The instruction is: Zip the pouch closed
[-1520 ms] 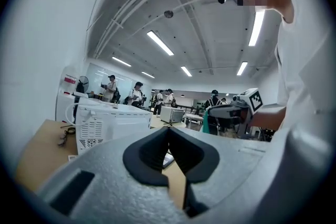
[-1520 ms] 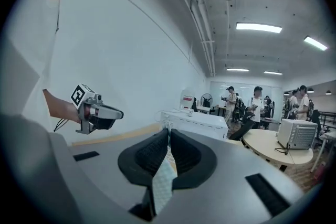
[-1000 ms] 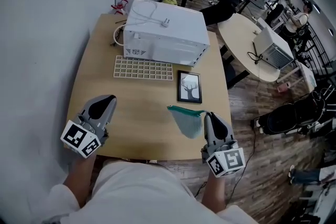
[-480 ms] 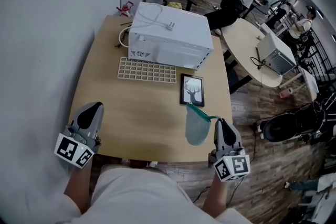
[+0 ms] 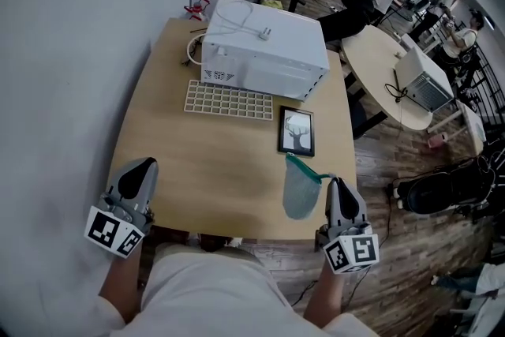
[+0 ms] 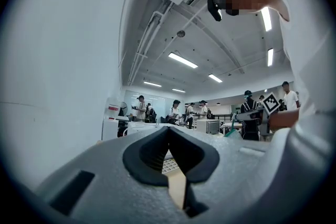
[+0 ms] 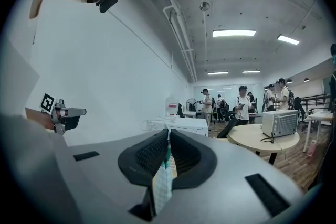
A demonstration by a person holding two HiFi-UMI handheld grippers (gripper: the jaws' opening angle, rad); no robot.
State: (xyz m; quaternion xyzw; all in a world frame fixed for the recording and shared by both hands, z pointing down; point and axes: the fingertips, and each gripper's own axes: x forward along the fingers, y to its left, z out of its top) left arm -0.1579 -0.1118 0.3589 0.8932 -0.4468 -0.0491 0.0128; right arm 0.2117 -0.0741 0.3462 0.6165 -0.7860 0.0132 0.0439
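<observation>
A teal mesh pouch (image 5: 299,191) hangs over the near right corner of the wooden table (image 5: 213,170), its green zipper edge (image 5: 304,168) at the top. My right gripper (image 5: 338,184) is shut on the pouch's right end. In the right gripper view the mesh (image 7: 163,181) sits pinched between the dark pads (image 7: 185,157). My left gripper (image 5: 141,166) is shut and empty at the near left corner of the table, far from the pouch. Its pads (image 6: 149,152) meet with nothing between them. Each gripper also shows in the other's view, as the left gripper (image 7: 64,113) and the right gripper (image 6: 261,113).
A white box-shaped appliance (image 5: 264,47) with a cable stands at the back of the table. In front of it lie a white grid tray (image 5: 229,100) and a framed tree picture (image 5: 297,130). A wall runs along the left. A round table (image 5: 387,75) and people are at the right.
The pouch, held out flat to the left a second ago, now hangs down beside the right gripper near the table's right edge. The left gripper has drifted outward to the near left corner.
</observation>
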